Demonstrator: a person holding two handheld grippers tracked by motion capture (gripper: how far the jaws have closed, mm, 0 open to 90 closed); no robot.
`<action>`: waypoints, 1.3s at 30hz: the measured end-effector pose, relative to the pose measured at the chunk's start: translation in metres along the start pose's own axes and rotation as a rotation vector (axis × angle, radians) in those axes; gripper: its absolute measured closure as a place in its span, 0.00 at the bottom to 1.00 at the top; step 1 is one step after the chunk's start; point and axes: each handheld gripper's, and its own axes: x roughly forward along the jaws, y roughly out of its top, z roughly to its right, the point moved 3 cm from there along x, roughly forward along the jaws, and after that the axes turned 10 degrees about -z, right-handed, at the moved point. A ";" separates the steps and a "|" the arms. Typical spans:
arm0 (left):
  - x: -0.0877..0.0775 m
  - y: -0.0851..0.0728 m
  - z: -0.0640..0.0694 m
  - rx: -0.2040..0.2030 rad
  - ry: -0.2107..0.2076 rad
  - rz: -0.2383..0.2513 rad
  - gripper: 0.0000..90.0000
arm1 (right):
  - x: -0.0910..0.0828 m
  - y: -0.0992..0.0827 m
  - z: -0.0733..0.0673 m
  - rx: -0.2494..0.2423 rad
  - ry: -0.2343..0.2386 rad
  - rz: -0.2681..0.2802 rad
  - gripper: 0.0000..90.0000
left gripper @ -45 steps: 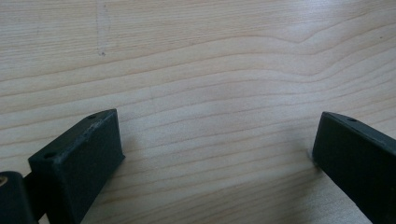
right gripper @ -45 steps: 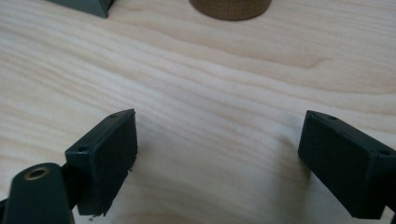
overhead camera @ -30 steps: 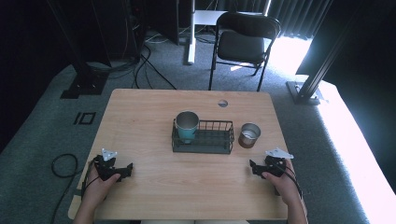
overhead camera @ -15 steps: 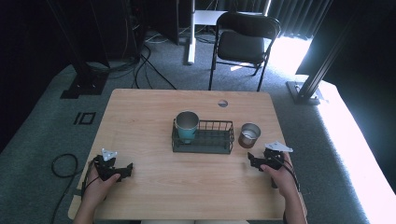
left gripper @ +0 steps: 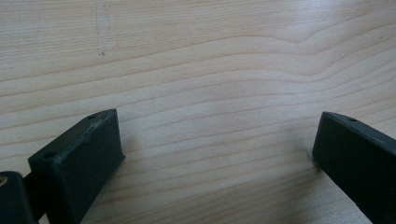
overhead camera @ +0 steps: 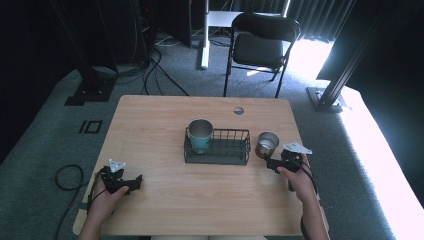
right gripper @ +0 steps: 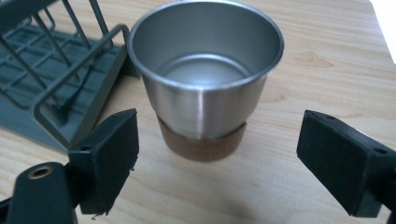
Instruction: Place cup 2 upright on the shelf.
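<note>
With one steel cup [overhead camera: 200, 135] already in the wire rack [overhead camera: 218, 147], the spread right claw [right gripper: 217, 154] nears the second cup [right gripper: 205, 74]; the released left claw [left gripper: 219, 158] rests on the surface [overhead camera: 160, 120].

The left claw [overhead camera: 134, 182] rests low in the person's left hand [overhead camera: 102, 200], jaws spread wide apart. The right claw [overhead camera: 269, 162], held by the right hand [overhead camera: 300, 181], also gapes open, both forearms reaching forward.
</note>
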 end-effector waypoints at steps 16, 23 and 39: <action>0.000 0.000 0.000 0.000 0.000 0.000 0.02 | 0.016 0.016 -0.002 0.028 0.017 0.031 0.13; 0.000 0.000 0.000 0.000 0.000 0.000 0.02 | 0.022 0.021 -0.006 0.032 0.022 0.051 0.13; 0.000 0.000 0.000 0.000 0.000 0.000 0.02 | 0.030 0.029 -0.007 0.063 0.034 0.098 0.13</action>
